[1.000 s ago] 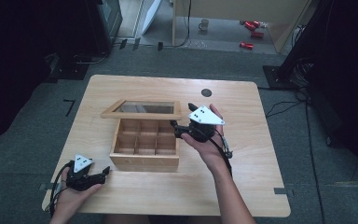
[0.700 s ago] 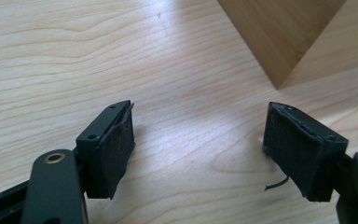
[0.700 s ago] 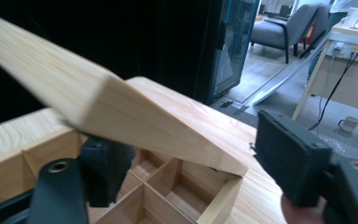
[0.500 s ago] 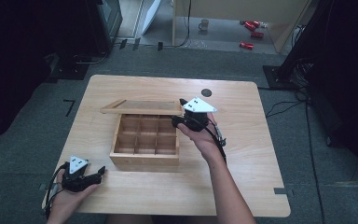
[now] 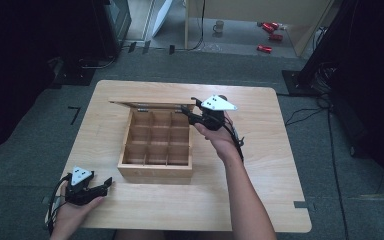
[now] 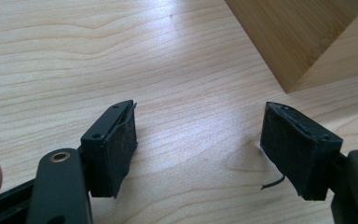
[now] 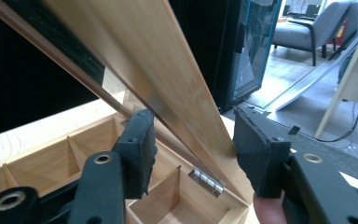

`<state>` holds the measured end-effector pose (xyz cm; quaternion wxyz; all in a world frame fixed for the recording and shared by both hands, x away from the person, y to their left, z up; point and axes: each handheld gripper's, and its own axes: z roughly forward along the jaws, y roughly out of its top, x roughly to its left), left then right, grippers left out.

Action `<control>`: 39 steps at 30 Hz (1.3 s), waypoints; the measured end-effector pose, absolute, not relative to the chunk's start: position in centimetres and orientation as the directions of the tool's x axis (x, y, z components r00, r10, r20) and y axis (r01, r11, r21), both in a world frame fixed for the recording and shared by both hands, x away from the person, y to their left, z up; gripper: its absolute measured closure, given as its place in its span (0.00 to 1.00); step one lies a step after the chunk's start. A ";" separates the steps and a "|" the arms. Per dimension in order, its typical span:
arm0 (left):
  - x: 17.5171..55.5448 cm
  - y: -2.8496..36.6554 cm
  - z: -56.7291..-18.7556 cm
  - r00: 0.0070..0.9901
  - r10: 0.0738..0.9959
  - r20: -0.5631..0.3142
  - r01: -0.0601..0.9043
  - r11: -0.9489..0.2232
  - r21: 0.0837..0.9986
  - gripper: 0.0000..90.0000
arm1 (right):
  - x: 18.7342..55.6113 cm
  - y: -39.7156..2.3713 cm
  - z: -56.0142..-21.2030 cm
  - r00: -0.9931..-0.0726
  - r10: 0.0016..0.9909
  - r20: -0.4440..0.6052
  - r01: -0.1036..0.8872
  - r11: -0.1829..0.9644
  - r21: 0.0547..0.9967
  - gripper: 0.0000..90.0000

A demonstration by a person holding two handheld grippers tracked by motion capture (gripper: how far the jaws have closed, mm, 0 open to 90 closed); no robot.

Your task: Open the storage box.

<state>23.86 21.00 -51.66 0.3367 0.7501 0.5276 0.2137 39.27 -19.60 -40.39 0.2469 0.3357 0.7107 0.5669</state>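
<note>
- Centre of the high view: wooden box [image 5: 155,167], lid [image 5: 150,103] raised at the far hinge; stiff, light, best pinched at its frame edge.
- Right gripper [image 7: 191,140]: jaws just closing around the lid, pads apparently not yet pressing.
- Lower left: left gripper [image 5: 105,184] open, empty, on the table [image 5: 260,150].

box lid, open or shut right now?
Open. The lid is swung up past the back edge of the wooden box, its empty compartments exposed. The right gripper has the lid's edge between its jaws.
</note>
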 end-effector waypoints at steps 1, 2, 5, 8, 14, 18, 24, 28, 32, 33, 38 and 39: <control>23.9 21.0 -51.7 0.351 0.936 -0.033 0.647 -0.217 0.731 0.30 | 39.5 -19.7 -40.3 -0.655 0.755 0.034 0.199 0.130 0.971 0.58; 23.9 21.0 -51.7 0.351 0.936 -0.032 0.648 -0.218 0.730 0.30 | 39.7 -19.8 -40.2 -0.657 0.753 0.034 0.198 0.129 0.972 0.59; 23.9 20.9 -51.7 0.351 0.936 -0.029 0.648 -0.221 0.729 0.31 | 40.4 -19.9 -39.9 -0.659 0.752 0.036 0.198 0.127 0.972 0.61; 23.9 21.0 -51.7 0.351 0.936 -0.031 0.648 -0.219 0.730 0.31 | 41.2 -20.1 -39.6 -0.658 0.752 0.040 0.201 0.125 0.972 0.64; 23.9 20.9 -51.7 0.350 0.936 -0.030 0.648 -0.218 0.730 0.31 | 42.5 -20.3 -39.2 -0.644 0.764 0.046 0.207 0.117 0.971 0.69; 23.9 20.9 -51.7 0.348 0.937 -0.031 0.647 -0.216 0.731 0.31 | 43.3 -20.5 -39.1 -0.639 0.766 0.071 0.221 0.095 0.971 0.71; 23.9 20.9 -51.7 0.346 0.937 -0.034 0.647 -0.212 0.733 0.31 | 44.4 -20.3 -38.7 -0.604 0.792 0.089 0.249 0.082 0.965 0.73; 23.9 20.9 -51.7 0.346 0.937 -0.035 0.648 -0.212 0.731 0.31 | 45.2 -20.0 -38.5 -0.569 0.816 0.100 0.274 0.073 0.959 0.74; 23.9 20.9 -51.7 0.347 0.937 -0.036 0.648 -0.212 0.731 0.31 | 46.2 -19.7 -38.3 -0.534 0.836 0.122 0.302 0.054 0.952 0.75; 23.9 20.9 -51.7 0.347 0.937 -0.036 0.648 -0.212 0.731 0.31 | 46.4 -19.6 -38.4 -0.526 0.841 0.129 0.307 0.046 0.951 0.75; 23.9 20.9 -51.7 0.347 0.937 -0.034 0.648 -0.213 0.731 0.31 | 47.3 -19.4 -38.5 -0.494 0.854 0.161 0.330 0.013 0.944 0.75; 23.9 20.9 -51.7 0.347 0.937 -0.033 0.648 -0.214 0.731 0.31 | 47.5 -19.4 -38.5 -0.487 0.857 0.167 0.334 0.006 0.943 0.75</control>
